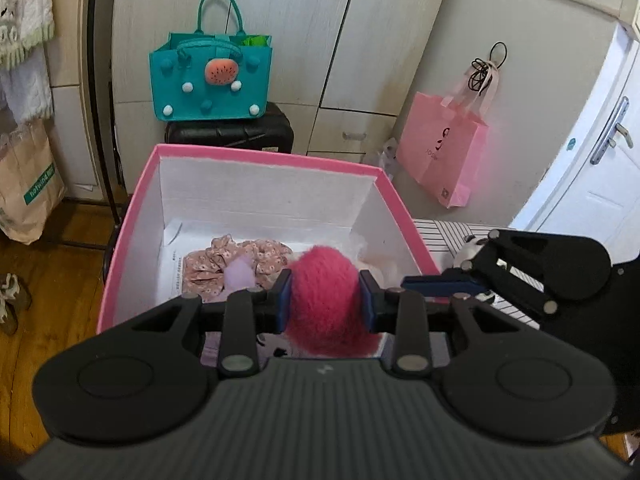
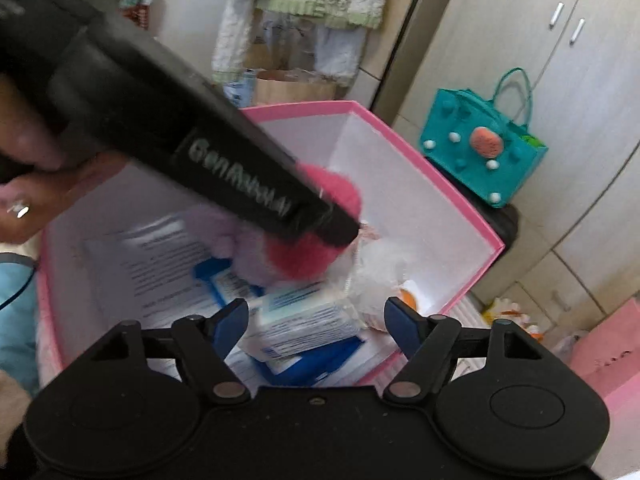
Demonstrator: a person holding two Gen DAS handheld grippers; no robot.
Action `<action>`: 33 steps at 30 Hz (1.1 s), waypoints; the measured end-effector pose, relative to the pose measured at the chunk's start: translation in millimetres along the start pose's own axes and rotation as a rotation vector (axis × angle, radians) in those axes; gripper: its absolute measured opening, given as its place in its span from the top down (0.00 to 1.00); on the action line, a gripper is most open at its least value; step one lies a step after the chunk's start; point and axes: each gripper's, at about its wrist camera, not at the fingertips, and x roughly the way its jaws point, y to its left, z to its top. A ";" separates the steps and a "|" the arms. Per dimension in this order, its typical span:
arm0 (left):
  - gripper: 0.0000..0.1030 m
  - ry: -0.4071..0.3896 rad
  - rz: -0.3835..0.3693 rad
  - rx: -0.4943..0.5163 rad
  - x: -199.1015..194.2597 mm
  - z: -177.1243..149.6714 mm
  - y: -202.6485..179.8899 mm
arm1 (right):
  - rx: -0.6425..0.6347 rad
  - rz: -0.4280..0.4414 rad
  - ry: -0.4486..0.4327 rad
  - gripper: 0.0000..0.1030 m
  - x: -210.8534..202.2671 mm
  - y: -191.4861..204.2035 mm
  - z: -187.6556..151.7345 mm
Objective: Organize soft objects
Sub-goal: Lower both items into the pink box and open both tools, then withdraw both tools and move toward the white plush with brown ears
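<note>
We saw the pink box (image 1: 132, 216) standing open below both tools, a floral scrunchie (image 1: 224, 268) at nine o'clock inside it. Our left gripper (image 1: 326, 300) clamped the fuzzy magenta pompom (image 1: 328, 304) over the box, while our right gripper (image 2: 316, 320) stood wide with nothing between its fingers.

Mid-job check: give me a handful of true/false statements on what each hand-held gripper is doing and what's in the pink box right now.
1. The left hand-held gripper is clamped on a fuzzy pink pom-pom. True.
2. The right hand-held gripper is shut on a tissue pack. False: it is open and holds nothing.
3. The pom-pom is held over the pink box. True.
4. The pink box has its lid on. False: it is open, with a floral scrunchie inside.
5. The teal felt bag sits inside the box. False: it stands on a black suitcase behind the box.
</note>
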 end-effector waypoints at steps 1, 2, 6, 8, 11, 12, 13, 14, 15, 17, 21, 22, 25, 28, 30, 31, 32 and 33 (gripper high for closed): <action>0.68 0.003 0.002 -0.001 1.6 -0.1 0.1 | 0.013 0.002 -0.005 0.24 0.7 -1.4 0.2; 0.66 0.005 -0.002 -0.009 1.5 0.0 0.8 | 0.028 0.003 -0.009 0.24 0.1 -2.9 0.1; 0.61 -0.025 0.017 -0.017 -7.3 -0.5 0.6 | 0.086 0.026 -0.051 0.24 -14.3 -4.9 -5.8; 0.57 -0.051 0.047 0.000 -14.9 -0.8 -2.3 | 0.122 0.041 -0.081 0.24 -25.3 -5.4 -10.5; 0.41 -0.083 0.094 0.024 -29.1 -3.2 -8.9 | 0.179 0.069 -0.128 0.24 -46.5 -3.8 -18.2; 0.37 -0.107 0.133 0.049 -35.4 -5.3 -14.3 | 0.193 0.078 -0.142 0.24 -53.7 -3.1 -21.0; 0.37 -0.125 0.158 0.077 -42.2 -7.5 -20.1 | 0.210 0.086 -0.154 0.24 -60.3 -4.1 -23.9; 0.35 -0.126 0.159 0.103 -48.3 -8.9 -25.2 | 0.227 0.090 -0.163 0.24 -66.4 -4.3 -26.5; 0.35 -0.121 0.149 0.118 -54.5 -9.6 -29.0 | 0.247 0.095 -0.173 0.24 -74.2 -4.0 -30.5; 0.30 -0.127 0.144 0.128 -69.1 -11.2 -36.1 | 0.288 0.113 -0.193 0.24 -88.9 -2.4 -38.7; 0.15 -0.165 0.265 0.130 -100.5 -16.1 -58.5 | 0.312 0.137 -0.204 0.23 -111.9 1.8 -50.1; 0.14 -0.176 0.288 0.153 -109.0 -17.9 -66.8 | 0.315 0.133 -0.207 0.23 -114.9 2.3 -51.8; 0.09 -0.155 0.248 0.201 -132.1 -22.6 -83.0 | 0.318 0.144 -0.214 0.23 -132.6 9.0 -60.2; 0.09 -0.117 0.154 0.185 -153.7 -26.7 -90.2 | 0.319 0.150 -0.223 0.23 -152.0 17.5 -69.6; 0.09 -0.104 0.125 0.173 -165.5 -30.7 -94.6 | 0.317 0.161 -0.227 0.23 -164.7 24.4 -77.1; 0.09 -0.102 0.122 0.172 -171.0 -33.9 -97.6 | 0.316 0.163 -0.229 0.23 -170.4 26.9 -79.7; 0.09 -0.099 0.122 0.178 -175.6 -38.2 -101.5 | 0.316 0.159 -0.233 0.23 -176.0 29.7 -83.1; 0.09 -0.096 0.120 0.188 -179.8 -42.6 -105.4 | 0.314 0.153 -0.238 0.22 -182.0 33.2 -87.0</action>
